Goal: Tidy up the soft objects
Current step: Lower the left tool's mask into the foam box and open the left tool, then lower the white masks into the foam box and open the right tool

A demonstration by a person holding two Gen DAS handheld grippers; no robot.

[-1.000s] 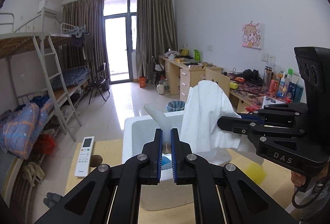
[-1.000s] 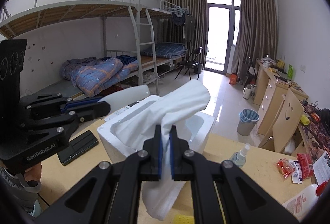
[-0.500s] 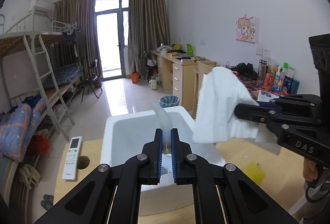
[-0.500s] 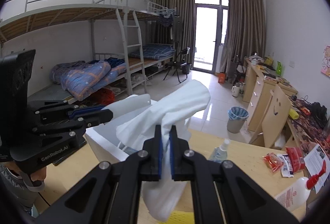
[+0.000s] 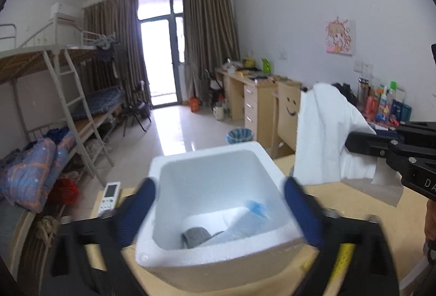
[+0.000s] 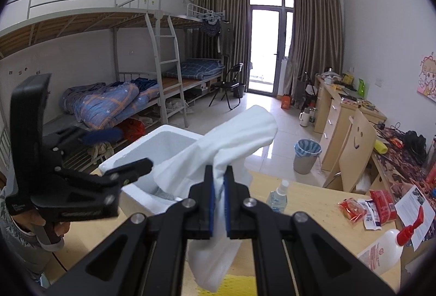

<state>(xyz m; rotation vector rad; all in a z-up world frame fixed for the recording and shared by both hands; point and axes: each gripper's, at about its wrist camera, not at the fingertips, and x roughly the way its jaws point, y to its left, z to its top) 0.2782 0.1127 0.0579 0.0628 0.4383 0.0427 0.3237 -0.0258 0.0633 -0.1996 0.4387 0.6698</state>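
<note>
Right hand-held gripper (image 6: 219, 203) clamped on white cloth (image 6: 234, 137) beside foam box (image 5: 215, 217), awaiting deposit; left hand-held gripper (image 5: 218, 210), jaws opening wide, empty, straddling the box on the tabletop (image 5: 354, 203).

Right gripper (image 6: 219, 187) fingers pinch a white cloth (image 6: 231, 137) beside the white foam box (image 6: 152, 140)

The white foam box (image 5: 218, 217) stands open-topped on the wooden table (image 6: 313, 200), its mouth unobstructed from above; soft items lie only on its floor. The left gripper (image 5: 219, 210), its jaws opening, straddles the near walls, blocking both sides. To the right, the hanging white cloth (image 5: 324, 137) and right gripper (image 6: 219, 203) crowd the box's right rim.
</note>
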